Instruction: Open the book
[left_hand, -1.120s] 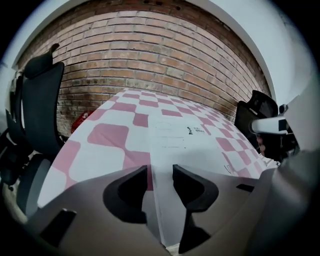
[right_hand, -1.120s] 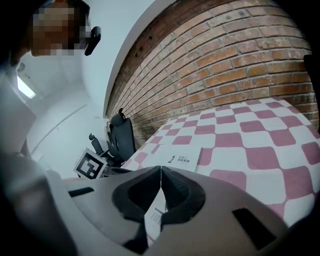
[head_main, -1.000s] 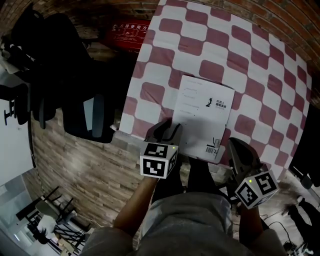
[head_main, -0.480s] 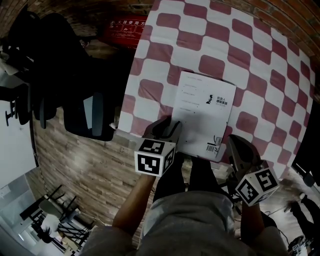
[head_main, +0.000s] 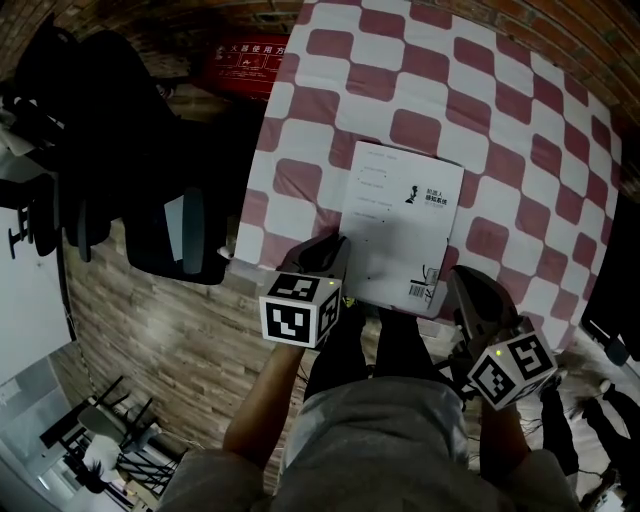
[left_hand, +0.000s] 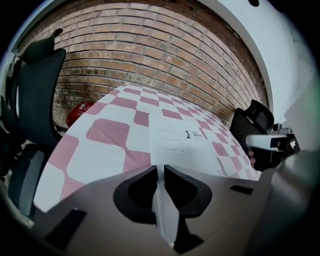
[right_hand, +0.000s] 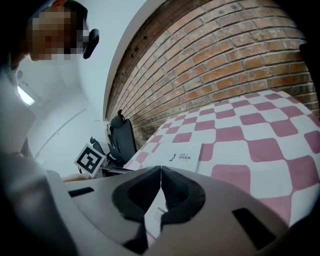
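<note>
From the head view: white book closed and flat on the checked bench near its front edge, left claw at the near left corner, right claw just beside the near right corner. From the left gripper view: jaws just closed in to a narrow pinch on the book's edge (white sheet between them). From the right gripper view: jaws tip to tip, nothing held, book just beyond.

**Grey shirt, dark trousers, marker-cubed tongs**

The person wears a grey shirt with the forearms uncovered, and dark trousers. The left tongs and right tongs have grey bodies and black curved jaws. A white left cube at 7 o'clock and a white right cube at 5 o'clock bear black square markers.
</note>
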